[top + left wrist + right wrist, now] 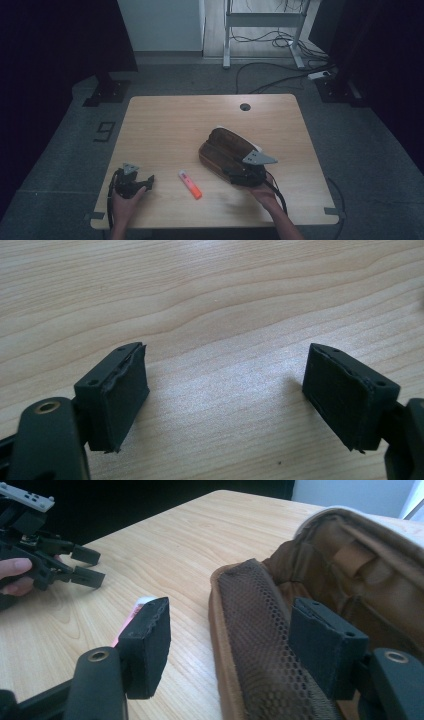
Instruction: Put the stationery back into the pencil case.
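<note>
A brown fabric pouch lies open on the wooden table, right of the middle. Its mesh flap faces me in the right gripper view. My right gripper stands open at the pouch's near edge, one jaw on each side of the mesh flap's rim, nothing pinched. An orange-pink marker lies on the table between the two hands; it peeks out behind the right gripper's left finger. My left gripper rests near the front left corner, open over bare wood.
A round cable hole sits near the table's far edge. A pale edge shows along the pouch's far side. Beyond the table are a dark stand base, a white desk frame and cables on the floor.
</note>
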Demonstrator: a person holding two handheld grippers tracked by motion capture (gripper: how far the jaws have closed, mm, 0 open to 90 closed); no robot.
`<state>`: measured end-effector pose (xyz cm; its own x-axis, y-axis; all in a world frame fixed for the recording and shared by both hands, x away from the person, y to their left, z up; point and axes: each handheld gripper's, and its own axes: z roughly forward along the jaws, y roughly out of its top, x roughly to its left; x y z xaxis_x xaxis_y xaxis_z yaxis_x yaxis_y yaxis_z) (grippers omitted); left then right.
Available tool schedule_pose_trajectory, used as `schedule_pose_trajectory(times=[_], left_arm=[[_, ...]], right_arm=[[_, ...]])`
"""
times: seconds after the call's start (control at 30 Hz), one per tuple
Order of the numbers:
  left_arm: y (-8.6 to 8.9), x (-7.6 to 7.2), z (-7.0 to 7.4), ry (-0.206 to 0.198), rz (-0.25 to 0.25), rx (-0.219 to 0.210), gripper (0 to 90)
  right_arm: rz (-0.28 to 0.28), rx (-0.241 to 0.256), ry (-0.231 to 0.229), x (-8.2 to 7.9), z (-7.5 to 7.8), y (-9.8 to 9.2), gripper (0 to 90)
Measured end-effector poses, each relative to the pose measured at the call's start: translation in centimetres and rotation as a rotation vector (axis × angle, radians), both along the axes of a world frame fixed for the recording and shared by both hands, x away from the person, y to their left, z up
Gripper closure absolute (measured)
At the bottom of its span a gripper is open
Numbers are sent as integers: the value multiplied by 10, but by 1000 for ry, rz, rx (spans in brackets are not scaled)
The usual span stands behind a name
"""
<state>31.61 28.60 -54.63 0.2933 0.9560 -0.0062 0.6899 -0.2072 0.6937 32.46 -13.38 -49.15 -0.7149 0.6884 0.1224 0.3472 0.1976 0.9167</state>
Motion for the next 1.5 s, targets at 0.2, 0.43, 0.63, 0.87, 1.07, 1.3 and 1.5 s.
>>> schedule_pose_trajectory(times=[0.2, 0.43, 0.63, 0.87, 1.07, 1.3, 1.5], left_arm=[[0, 0, 0, 1, -1, -1, 181], [0, 0, 0, 0, 0, 0, 181], [0, 0, 0, 0, 0, 0, 181], [0, 0, 0, 0, 0, 0, 181], [0, 0, 0, 0, 0, 0, 181], [0, 0, 0, 0, 0, 0, 181], [0, 0, 0, 0, 0, 0, 181]], right_arm=[[25, -10, 10, -3, -3, 10, 337], [56, -24, 30, -8, -9, 27, 354], [80, -36, 46, -11, -14, 38, 362], [122, -60, 68, -16, -23, 56, 376], [138, -85, 83, -20, -30, 68, 384], [148, -105, 90, -20, -33, 80, 392], [163, -117, 88, -16, -35, 96, 402]])
